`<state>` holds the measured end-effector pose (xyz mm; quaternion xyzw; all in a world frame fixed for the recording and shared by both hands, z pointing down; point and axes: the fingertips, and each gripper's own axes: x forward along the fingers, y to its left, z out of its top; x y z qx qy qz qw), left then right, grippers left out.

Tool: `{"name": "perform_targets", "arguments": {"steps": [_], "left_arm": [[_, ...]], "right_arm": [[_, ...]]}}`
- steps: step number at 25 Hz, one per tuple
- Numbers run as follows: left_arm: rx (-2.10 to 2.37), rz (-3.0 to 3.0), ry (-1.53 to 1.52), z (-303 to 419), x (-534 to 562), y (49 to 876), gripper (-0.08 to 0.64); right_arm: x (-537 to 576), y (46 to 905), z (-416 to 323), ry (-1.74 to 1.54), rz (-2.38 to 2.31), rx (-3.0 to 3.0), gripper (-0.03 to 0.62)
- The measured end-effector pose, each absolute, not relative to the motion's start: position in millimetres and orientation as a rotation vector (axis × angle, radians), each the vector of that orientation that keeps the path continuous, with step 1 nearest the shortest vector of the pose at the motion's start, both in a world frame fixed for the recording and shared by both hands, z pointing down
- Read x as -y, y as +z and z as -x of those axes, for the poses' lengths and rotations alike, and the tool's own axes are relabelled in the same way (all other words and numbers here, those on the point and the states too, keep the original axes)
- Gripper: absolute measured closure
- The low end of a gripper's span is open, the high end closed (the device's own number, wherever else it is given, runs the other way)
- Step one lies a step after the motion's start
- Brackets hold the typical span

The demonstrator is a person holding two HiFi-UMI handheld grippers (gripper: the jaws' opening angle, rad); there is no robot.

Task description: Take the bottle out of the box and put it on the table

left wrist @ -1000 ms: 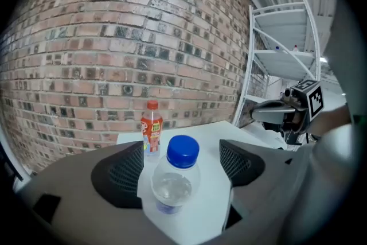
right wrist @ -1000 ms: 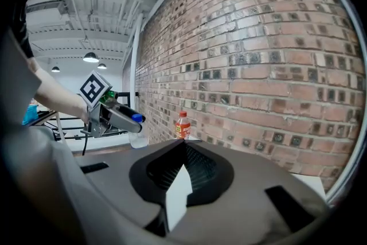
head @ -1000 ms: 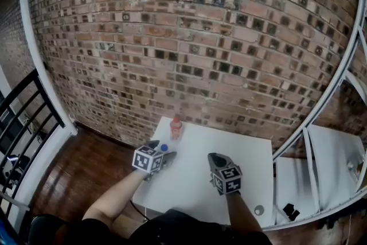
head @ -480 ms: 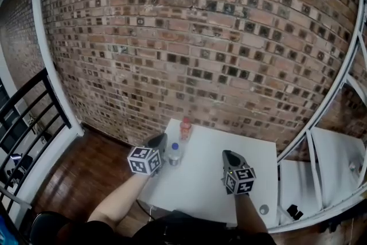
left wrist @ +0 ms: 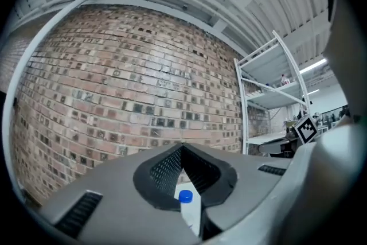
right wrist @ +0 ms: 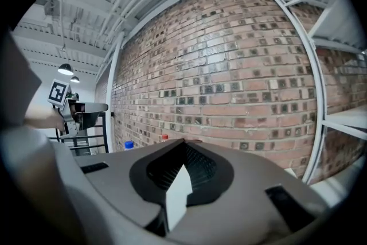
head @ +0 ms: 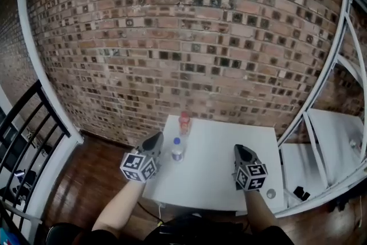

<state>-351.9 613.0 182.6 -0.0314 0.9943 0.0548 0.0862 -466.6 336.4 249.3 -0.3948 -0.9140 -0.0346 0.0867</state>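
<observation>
I see the left gripper (head: 156, 137) held above the left edge of the white rectangular table (head: 215, 172). Its jaws are fully together, and they hold nothing. In the left gripper view the two jaws meet at the tip (left wrist: 182, 147). Through the gap under them I see the clear plastic bottle with a blue cap (left wrist: 189, 212), which is beyond the jaws and not pressed by them.

In the head view this bottle (head: 178, 150) stands upright on the table, near the left edge, just beside the left gripper on its right and apart from it. Behind it, at the far edge of the table, stands a small orange bottle with a red cap (head: 184, 122), also upright and close to the red brick wall (head: 189, 37).

The right gripper (head: 240, 148) hangs over the right part of the table, well apart from both bottles. Its jaws (right wrist: 184, 142) are also closed at the tip and empty; only the white table surface shows through the gap under them.

To the right of the table is a white metal shelf frame (head: 321, 140), and to the left are a black railing (head: 23, 123) and a dark wooden floor (head: 86, 175)
</observation>
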Motion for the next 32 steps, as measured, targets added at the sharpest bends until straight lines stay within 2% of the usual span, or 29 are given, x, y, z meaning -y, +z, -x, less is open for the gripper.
{"name": "perform_targets", "arguments": {"steps": [6,14,21,32], "left_arm": [[-2.934,0.227,0.196,337,-594,188,0.558],[-2.938,0.402,0.125,347,-539,193,0.558],[-2.920,0.486,0.109,333,-485,187,0.558],[-2.916,0.580,0.177,291,-366,202,0.558]], "right_arm": [[-307,254,435,-0.044,1.123,2.724,0.589],[-265,247,403,-0.160,1.080,2.739,0.589],[-179,236,392,-0.124,0.992,2.793,0.589],[-30,242,331,0.073,0.913,2.826,0.590]]}}
